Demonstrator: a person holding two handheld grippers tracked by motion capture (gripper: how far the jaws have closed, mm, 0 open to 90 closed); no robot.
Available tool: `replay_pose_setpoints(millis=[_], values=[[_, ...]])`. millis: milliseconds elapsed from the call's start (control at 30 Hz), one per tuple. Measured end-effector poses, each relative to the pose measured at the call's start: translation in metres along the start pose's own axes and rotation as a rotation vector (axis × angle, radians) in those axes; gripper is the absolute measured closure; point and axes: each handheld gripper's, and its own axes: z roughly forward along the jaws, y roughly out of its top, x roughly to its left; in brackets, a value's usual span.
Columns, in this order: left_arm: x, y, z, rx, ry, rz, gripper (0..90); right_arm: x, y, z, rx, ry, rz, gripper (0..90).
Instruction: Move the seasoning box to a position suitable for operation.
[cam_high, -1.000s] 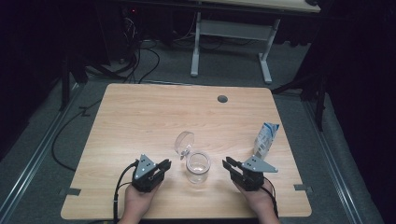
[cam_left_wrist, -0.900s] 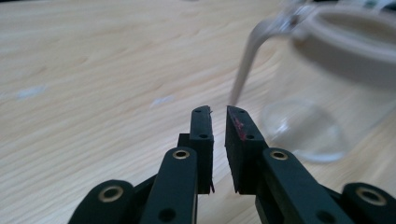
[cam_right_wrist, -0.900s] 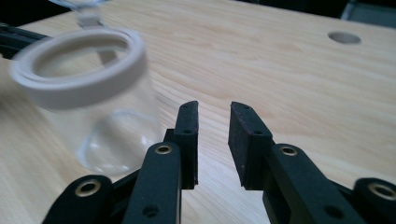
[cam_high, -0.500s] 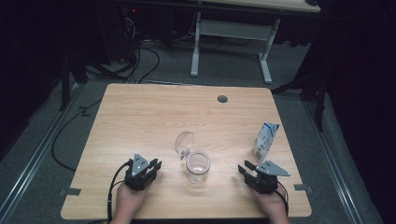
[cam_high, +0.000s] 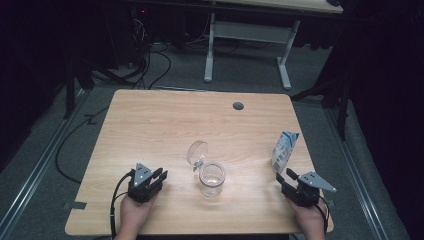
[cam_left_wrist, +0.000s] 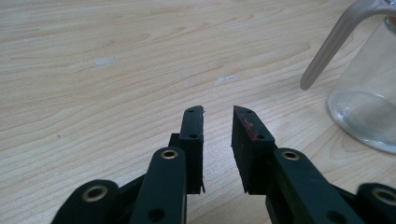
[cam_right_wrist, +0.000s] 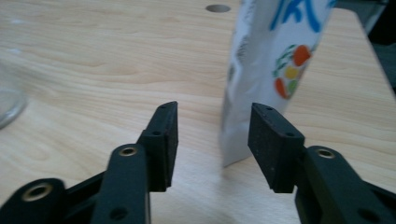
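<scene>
A clear glass jar (cam_high: 212, 179) stands near the table's front middle, its hinged lid (cam_high: 197, 152) swung open to the back left. A white and blue pouch (cam_high: 285, 150) stands upright at the right. My left gripper (cam_high: 160, 174) rests left of the jar, apart from it. Its jaws have just been opening, and in the left gripper view (cam_left_wrist: 218, 112) nothing is between them, with the jar (cam_left_wrist: 369, 98) off to the right. My right gripper (cam_high: 286, 176) sits just in front of the pouch. Its jaws have also just been opening and are empty (cam_right_wrist: 212, 109), with the pouch (cam_right_wrist: 275, 60) close behind the right jaw.
The wooden table (cam_high: 165, 125) has a round cable hole (cam_high: 238, 106) near its far edge. My right hand is close to the table's front right corner. Behind the table stand another desk's white legs (cam_high: 209, 55), and cables lie on the floor.
Both grippers have drawn away from the jar. The right one moved far to the right, ending in front of the pouch. The left one slid a little left. Both jaws look wider.
</scene>
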Motion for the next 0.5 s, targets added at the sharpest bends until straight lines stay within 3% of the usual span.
replay_pose_setpoints(millis=[133,367,500], values=[[0.001,0.000,-0.003,-0.009,-0.003,-0.007,71.6,-0.006,0.003,0.004,-0.006,-0.028,0.021,44.7],[0.003,-0.003,-0.014,-0.036,0.015,-0.006,71.0,-0.013,0.017,0.016,-0.030,-0.072,0.022,47.5],[0.003,-0.007,-0.022,-0.038,0.031,-0.008,71.0,-0.009,0.027,0.021,-0.058,-0.110,-0.002,63.2]])
